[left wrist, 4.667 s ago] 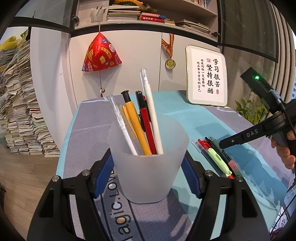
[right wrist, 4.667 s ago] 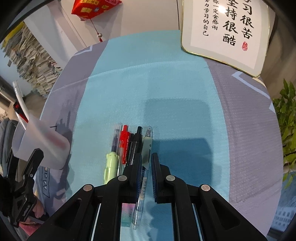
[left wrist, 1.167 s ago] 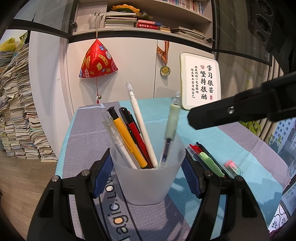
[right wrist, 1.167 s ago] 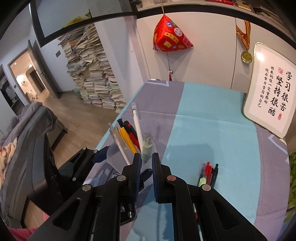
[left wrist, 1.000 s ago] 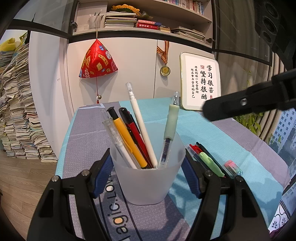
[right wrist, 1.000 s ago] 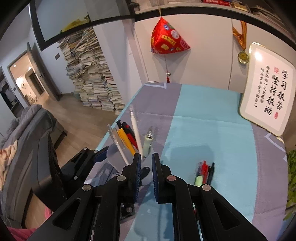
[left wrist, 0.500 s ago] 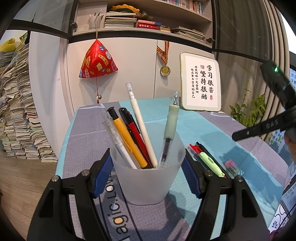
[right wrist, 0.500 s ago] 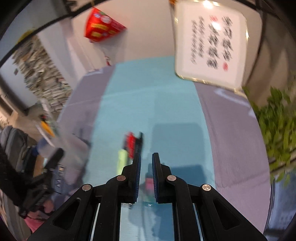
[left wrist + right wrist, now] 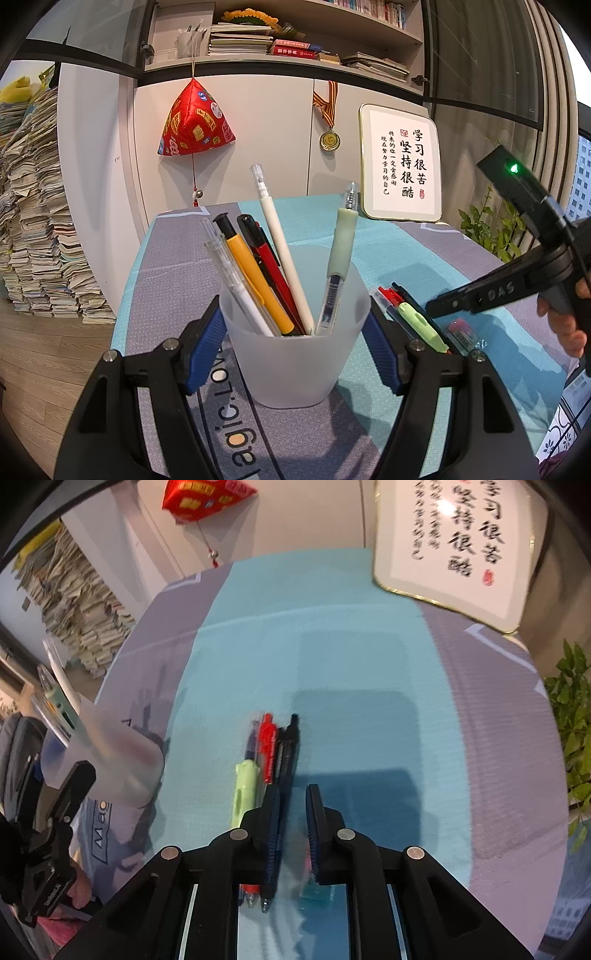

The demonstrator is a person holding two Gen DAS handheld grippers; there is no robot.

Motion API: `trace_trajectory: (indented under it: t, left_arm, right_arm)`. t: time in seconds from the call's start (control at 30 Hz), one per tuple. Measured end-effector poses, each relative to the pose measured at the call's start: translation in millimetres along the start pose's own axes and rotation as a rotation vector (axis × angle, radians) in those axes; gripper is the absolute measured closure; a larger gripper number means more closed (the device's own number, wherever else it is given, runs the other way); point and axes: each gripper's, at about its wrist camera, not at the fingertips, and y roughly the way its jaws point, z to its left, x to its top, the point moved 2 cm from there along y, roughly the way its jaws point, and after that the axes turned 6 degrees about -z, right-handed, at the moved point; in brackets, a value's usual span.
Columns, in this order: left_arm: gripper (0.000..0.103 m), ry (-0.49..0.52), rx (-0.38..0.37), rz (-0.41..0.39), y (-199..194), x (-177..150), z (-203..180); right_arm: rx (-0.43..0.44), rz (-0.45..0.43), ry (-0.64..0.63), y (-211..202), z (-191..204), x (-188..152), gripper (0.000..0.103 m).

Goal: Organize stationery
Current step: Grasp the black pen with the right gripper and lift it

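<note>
My left gripper is shut on a frosted plastic cup that stands on the table. The cup holds several pens, among them a yellow pen, a white pen and a pale green pen. My right gripper is open and empty, above a row of loose pens: a black pen, a red pen and a light green highlighter. The right gripper also shows in the left wrist view. A small eraser lies under it.
The tablecloth is teal and grey. A framed calligraphy sign leans at the table's far right edge. A potted plant stands right of the table. Stacks of paper stand on the floor at the left.
The pale green pen has gone from the table into the cup. My right gripper has swung back from the cup to over the loose pens and has opened a little.
</note>
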Motion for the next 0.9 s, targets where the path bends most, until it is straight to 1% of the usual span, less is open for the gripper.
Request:
trace_trajectory:
  t: [0.1,0.23,0.3,0.37,0.47,0.53,0.63,0.7,0.8,0.87,0.9]
  left_arm:
    - [0.033,0.0,0.0,0.0,0.0,0.0,0.0]
    - [0.033,0.0,0.0,0.0,0.0,-0.1,0.0]
    - [0.033,0.0,0.0,0.0,-0.1,-0.1,0.1]
    - [0.033,0.0,0.0,0.0,0.0,0.1,0.2]
    - [0.033,0.0,0.0,-0.001,-0.3,0.4,0.4]
    - [0.033,0.001,0.0,-0.001,-0.3,0.4,0.6]
    - [0.033,0.0,0.0,-0.001,-0.4,0.3,0.6]
    - [0.033,0.0,0.0,-0.001,-0.4,0.3,0.6]
    - [0.033,0.0,0.0,-0.001,-0.4,0.3,0.6]
    - [0.033,0.0,0.0,-0.001,-0.4,0.3,0.6]
    - [0.033,0.001,0.0,-0.001,-0.4,0.3,0.6]
  right_arm:
    - [-0.005,0.012,-0.018,6.2,5.3,-1.0,0.082]
    - [-0.03,0.013,-0.037,8.8,5.4,-1.3,0.081]
    - [-0.049,0.027,-0.049,11.0,4.7,-2.6,0.081]
    - [-0.036,0.036,-0.05,12.9,3.2,-3.8,0.082]
    - [-0.106,0.035,-0.064,11.9,-1.9,-3.7,0.084]
    - [-0.119,0.034,-0.068,10.2,-7.5,-2.9,0.085]
    - [-0.123,0.032,-0.057,7.4,-13.8,-2.0,0.086]
    - [-0.11,0.042,-0.049,7.8,-15.6,-1.3,0.086]
    - [-0.091,0.047,0.002,8.9,-22.9,3.3,0.086]
    - [-0.095,0.039,0.046,9.0,-29.7,9.3,0.083]
    - [-0.097,0.034,0.057,9.2,-32.0,11.9,0.08]
